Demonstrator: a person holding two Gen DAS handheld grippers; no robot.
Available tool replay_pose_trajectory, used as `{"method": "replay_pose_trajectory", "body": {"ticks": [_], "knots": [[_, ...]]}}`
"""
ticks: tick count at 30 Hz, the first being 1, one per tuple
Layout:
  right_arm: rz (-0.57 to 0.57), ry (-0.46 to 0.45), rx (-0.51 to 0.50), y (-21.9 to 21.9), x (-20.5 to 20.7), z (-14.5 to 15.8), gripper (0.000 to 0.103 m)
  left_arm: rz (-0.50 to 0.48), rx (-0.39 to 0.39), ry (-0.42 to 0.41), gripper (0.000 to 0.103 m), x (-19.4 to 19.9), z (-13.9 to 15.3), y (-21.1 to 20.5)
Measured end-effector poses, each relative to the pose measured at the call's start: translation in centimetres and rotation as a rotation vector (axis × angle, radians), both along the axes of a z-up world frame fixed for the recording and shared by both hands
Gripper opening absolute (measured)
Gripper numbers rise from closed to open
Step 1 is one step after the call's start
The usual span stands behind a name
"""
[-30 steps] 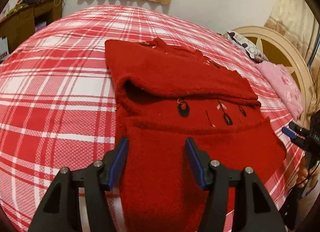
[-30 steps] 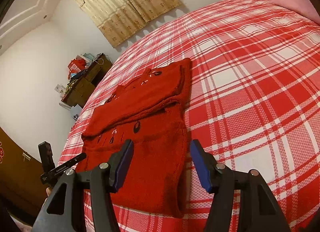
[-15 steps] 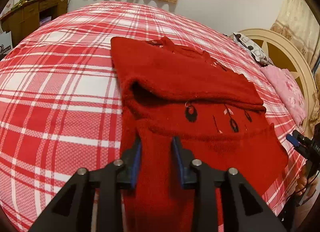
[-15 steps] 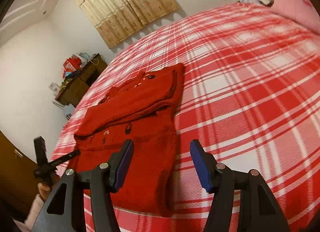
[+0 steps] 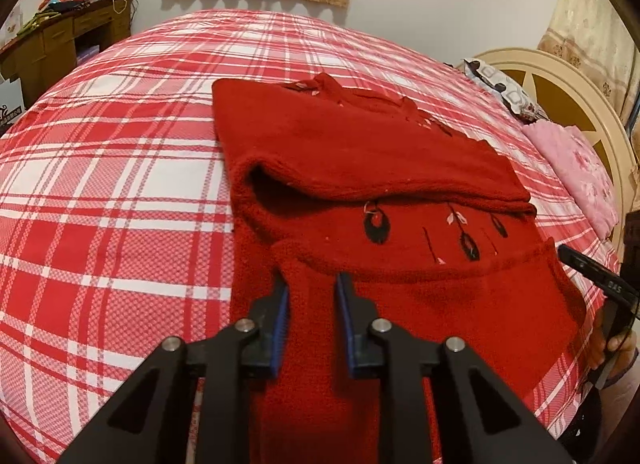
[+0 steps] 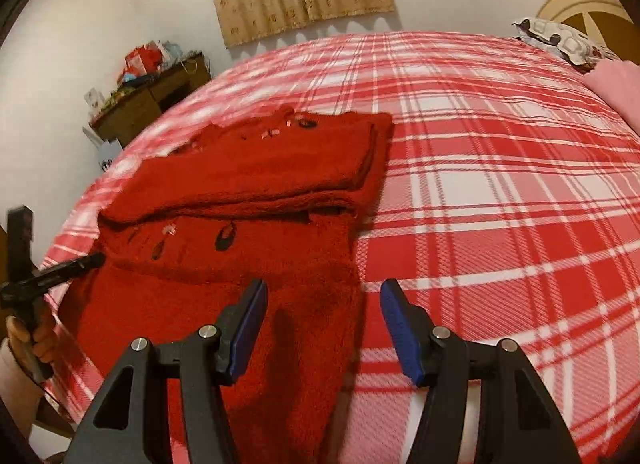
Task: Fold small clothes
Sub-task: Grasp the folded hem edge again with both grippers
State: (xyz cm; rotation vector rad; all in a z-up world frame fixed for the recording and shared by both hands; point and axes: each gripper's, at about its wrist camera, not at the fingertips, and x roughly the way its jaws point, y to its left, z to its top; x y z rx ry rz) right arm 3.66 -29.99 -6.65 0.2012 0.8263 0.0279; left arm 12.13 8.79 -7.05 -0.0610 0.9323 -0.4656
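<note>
Your left gripper (image 5: 310, 288): fingers just closing, pinching a ridge of the red sweater (image 5: 372, 168) at its near hem | your right gripper (image 6: 322, 296): fingers parted, empty, astride the sweater's near corner | sweater: half-folded, flat on the plaid bed (image 5: 100, 168).

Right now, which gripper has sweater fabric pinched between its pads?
The left gripper: its jaws have just been closing onto a raised ridge of the red sweater. The right gripper stands open over the sweater's edge.

Fuzzy knitted red sweater (image 5: 360, 168) on smooth woven plaid bedsheet (image 5: 120, 192)
</note>
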Motion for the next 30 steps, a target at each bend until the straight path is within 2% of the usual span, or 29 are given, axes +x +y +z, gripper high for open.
{"method": "replay_pose_trajectory", "body": {"ticks": [1, 2, 3, 4, 6, 7, 8, 11, 16, 19, 24, 30], "knots": [[0.004, 0.007, -0.019, 0.3, 0.2, -0.3, 0.06, -0.001, 0.006, -0.002, 0.025, 0.0, 0.0, -0.1], [0.015, 0.011, -0.034, 0.6, 0.3, -0.5, 0.053, -0.002, 0.015, -0.006, 0.028, 0.1, 0.0, -0.3], [0.025, 0.001, -0.065, 1.1, 0.3, -0.5, 0.042, -0.003, 0.017, -0.008, 0.029, 0.2, 0.0, -0.3], [0.031, -0.004, -0.097, 1.5, 0.2, -0.5, 0.025, 0.002, 0.017, -0.01, 0.029, 0.2, 0.0, -0.4], [0.035, -0.012, -0.152, 2.2, 0.0, -0.3, 0.02, 0.006, 0.005, -0.013, 0.027, 0.3, 0.0, -0.4], [0.037, -0.023, -0.163, 2.5, -0.3, -0.1, 0.011, 0.007, 0.002, -0.017, 0.022, 0.2, 0.0, -0.4], [0.035, -0.027, -0.171, 2.6, -0.5, 0.1, 0.011, 0.007, 0.002, -0.025, 0.013, 0.0, 0.0, -0.3], [0.019, -0.064, -0.222, 3.3, -1.9, 1.3, 0.011, 0.017, 0.0, -0.037, 0.009, -0.6, 0.2, -0.1], [0.022, -0.131, -0.221, 3.8, -3.9, 3.8, 0.01, 0.033, -0.06, -0.052, 0.008, -1.7, 1.6, 0.8], [0.035, -0.17, -0.203, 3.9, -4.1, 5.6, 0.009, 0.031, -0.069, -0.082, 0.007, -1.9, 3.2, 0.8], [0.045, -0.236, -0.188, 4.2, -3.1, 8.2, 0.009, 0.052, -0.072, -0.107, 0.007, -0.9, 5.3, 0.6], [0.05, -0.241, -0.233, 4.3, -0.5, 8.9, 0.009, 0.1, -0.059, -0.115, 0.007, 1.2, 6.1, 0.5]]}}
